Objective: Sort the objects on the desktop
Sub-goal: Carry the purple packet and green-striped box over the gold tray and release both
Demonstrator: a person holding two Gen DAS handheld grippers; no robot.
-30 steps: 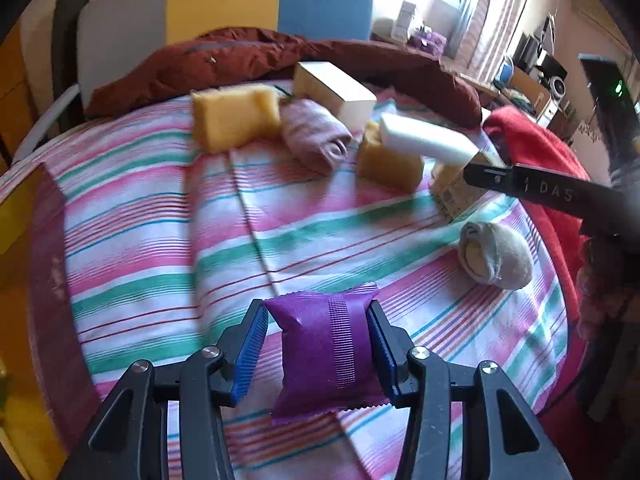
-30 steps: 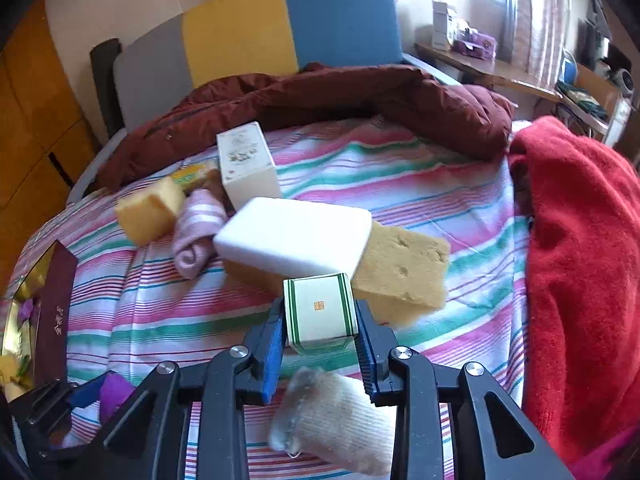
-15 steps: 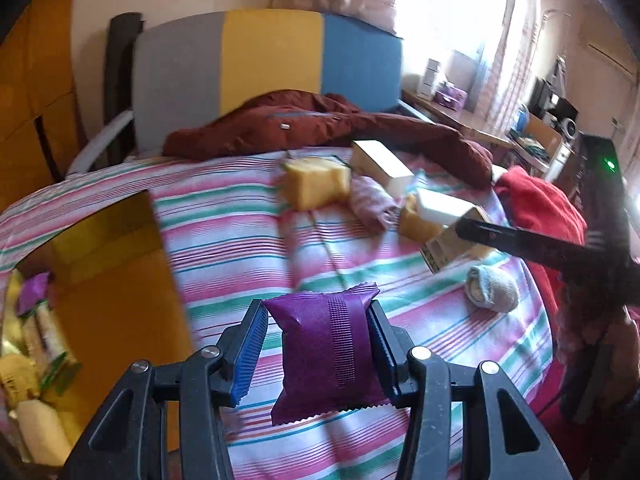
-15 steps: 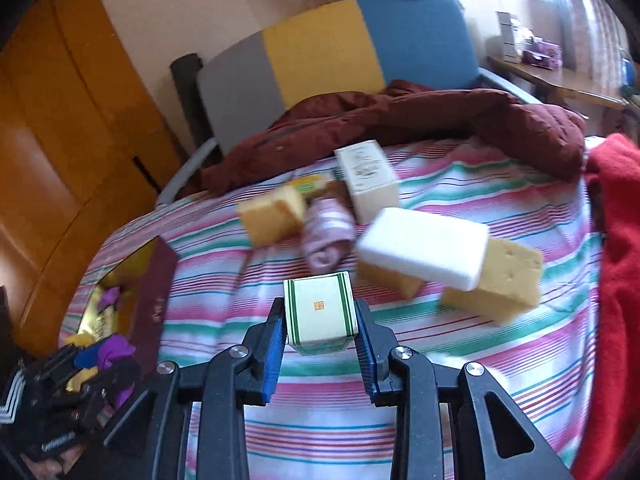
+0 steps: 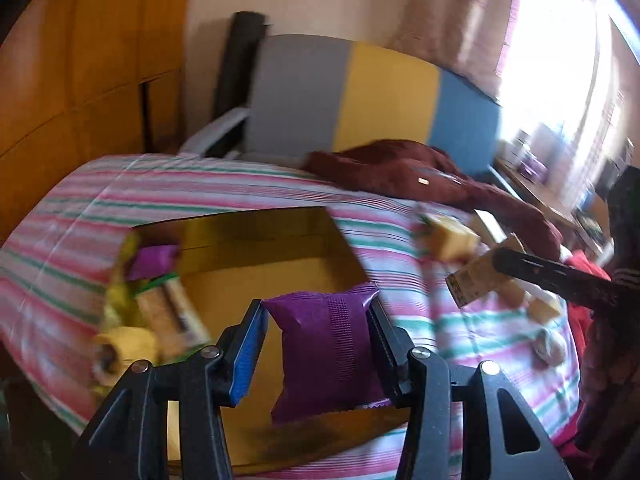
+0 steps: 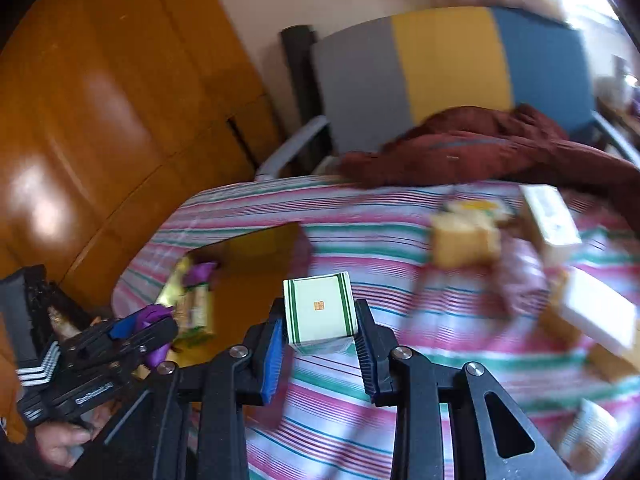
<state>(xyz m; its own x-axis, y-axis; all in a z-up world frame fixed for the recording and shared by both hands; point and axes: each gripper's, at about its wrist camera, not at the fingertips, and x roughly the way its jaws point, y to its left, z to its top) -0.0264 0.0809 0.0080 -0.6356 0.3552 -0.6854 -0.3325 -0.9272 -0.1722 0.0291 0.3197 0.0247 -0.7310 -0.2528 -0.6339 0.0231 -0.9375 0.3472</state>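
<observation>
Left gripper [image 5: 318, 344] clamped on a purple crinkled foil packet [image 5: 328, 344] above a gold-lined open box [image 5: 256, 248], right gripper [image 6: 318, 340] squeezing a small green-striped white carton [image 6: 320, 312], blurred yellow blocks, perhaps sponges [image 6: 464, 240], on striped cloth [image 6: 360, 240]

Purple packet [image 5: 326, 344] – hand-held gripper's [image 5: 320, 344] clamp

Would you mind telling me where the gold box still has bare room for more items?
The gold box is bare across its right and near floor, bordered by its back wall and the striped cloth. Its left end is crowded with packets. Farther right, the cloth is cluttered with sponges and boxes.
</observation>
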